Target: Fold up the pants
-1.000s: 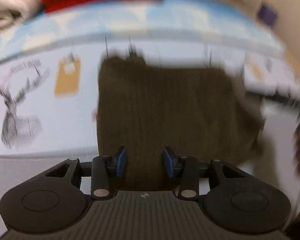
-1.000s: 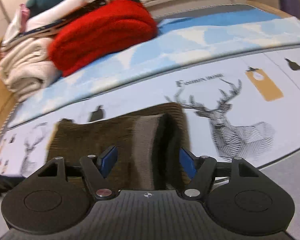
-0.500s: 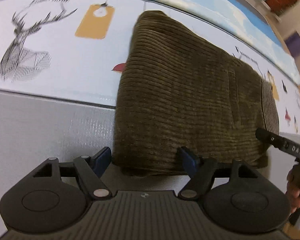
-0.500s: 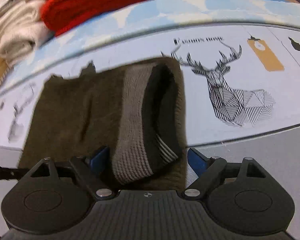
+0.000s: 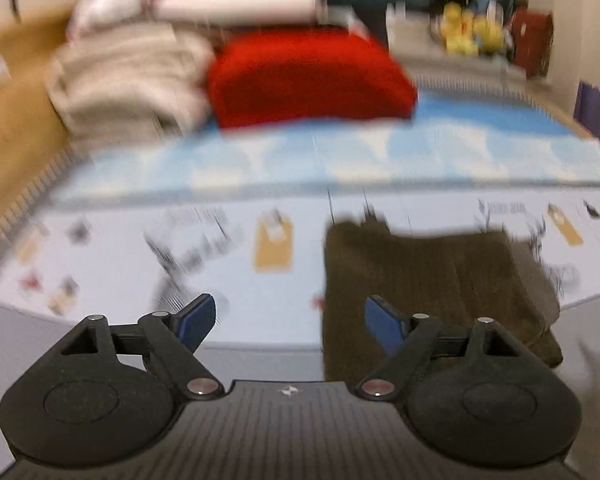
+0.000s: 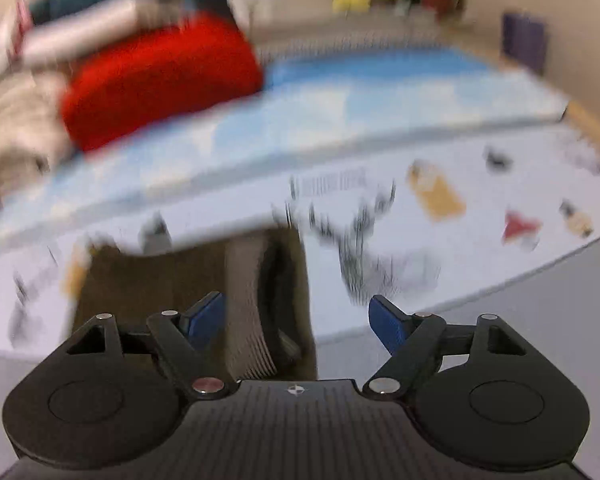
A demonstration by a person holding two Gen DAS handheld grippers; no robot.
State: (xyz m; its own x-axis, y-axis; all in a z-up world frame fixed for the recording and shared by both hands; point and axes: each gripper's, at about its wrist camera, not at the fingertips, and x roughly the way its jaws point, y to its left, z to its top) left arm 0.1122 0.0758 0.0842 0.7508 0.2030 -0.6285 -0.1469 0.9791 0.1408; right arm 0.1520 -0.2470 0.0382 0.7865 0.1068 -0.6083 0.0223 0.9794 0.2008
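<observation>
Pants (image 5: 432,288) lie folded, lower right of the left-wrist frame; fold looks done. Left claw (image 5: 290,318) has just been opening, right claw (image 6: 298,316) closing a bit; both apart, nothing between; next, prob. set pants aside.

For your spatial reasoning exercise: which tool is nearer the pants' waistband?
Right. The right tool sits just before the waistband; the left tool faces the pants' opposite end.

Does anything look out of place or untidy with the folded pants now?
Nothing stands out. The brown pants lie folded in a compact rectangle on the printed sheet; only the grey waistband shows at one end. Blur hides finer detail.
</observation>
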